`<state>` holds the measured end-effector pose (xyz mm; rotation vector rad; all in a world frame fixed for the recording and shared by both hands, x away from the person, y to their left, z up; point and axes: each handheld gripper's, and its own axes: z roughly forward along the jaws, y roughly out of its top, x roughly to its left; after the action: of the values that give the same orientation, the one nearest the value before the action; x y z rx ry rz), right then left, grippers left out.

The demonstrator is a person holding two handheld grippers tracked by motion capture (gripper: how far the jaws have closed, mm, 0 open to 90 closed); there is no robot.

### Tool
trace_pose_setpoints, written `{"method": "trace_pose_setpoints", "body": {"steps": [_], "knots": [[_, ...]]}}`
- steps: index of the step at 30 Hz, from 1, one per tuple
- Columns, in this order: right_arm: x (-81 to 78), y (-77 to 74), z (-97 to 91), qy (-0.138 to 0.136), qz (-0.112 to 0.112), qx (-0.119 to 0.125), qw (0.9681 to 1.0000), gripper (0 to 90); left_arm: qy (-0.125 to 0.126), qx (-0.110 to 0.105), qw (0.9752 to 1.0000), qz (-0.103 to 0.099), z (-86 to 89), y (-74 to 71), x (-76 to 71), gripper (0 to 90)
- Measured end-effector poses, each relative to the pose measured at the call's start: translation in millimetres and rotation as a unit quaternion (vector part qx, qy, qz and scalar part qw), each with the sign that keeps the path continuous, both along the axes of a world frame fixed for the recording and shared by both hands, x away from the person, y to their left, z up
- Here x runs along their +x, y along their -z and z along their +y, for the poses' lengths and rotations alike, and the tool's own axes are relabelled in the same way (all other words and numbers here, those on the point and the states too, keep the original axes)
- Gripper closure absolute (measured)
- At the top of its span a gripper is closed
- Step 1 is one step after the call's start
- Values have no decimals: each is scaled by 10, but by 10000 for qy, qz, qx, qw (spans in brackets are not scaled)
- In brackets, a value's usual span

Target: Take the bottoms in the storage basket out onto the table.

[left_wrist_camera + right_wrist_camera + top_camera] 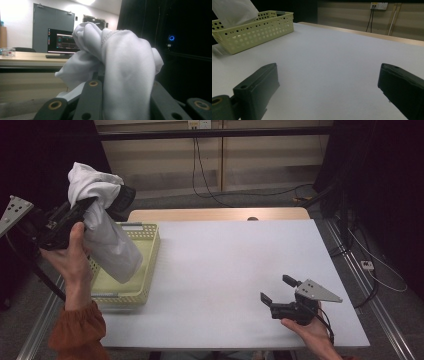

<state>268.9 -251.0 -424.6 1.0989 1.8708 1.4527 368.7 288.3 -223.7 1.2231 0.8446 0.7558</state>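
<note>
We are lifting the white cloth (102, 227), pinched in our left gripper (92, 202), from the yellow basket (142, 265); next it goes onto the desk (225, 265). The right gripper (275, 290) waits, fingers spread.

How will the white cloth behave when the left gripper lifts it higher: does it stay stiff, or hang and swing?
Probably floppy: the white cloth drapes over the left gripper and hangs toward the yellow basket. It looks light, since it bunches in soft folds above the jaws. The hanging end may swing and could brush the basket rim.
</note>
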Motion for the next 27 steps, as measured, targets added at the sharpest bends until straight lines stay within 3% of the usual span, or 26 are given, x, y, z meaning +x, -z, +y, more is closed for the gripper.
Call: {"method": "trace_pose_setpoints", "body": {"steps": [13,19,27], "knots": [[2,0,6,4,-2,-5,10000,30,221,98,9996,-117,-132,-101,-73,779],[3,3,14,-6,4,-24,10000,30,350,-3,9993,-155,-218,-132,-46,778],[-1,3,14,-16,10,-1,10000,30,549,124,9983,-165,-395,-181,-3,778]]}}
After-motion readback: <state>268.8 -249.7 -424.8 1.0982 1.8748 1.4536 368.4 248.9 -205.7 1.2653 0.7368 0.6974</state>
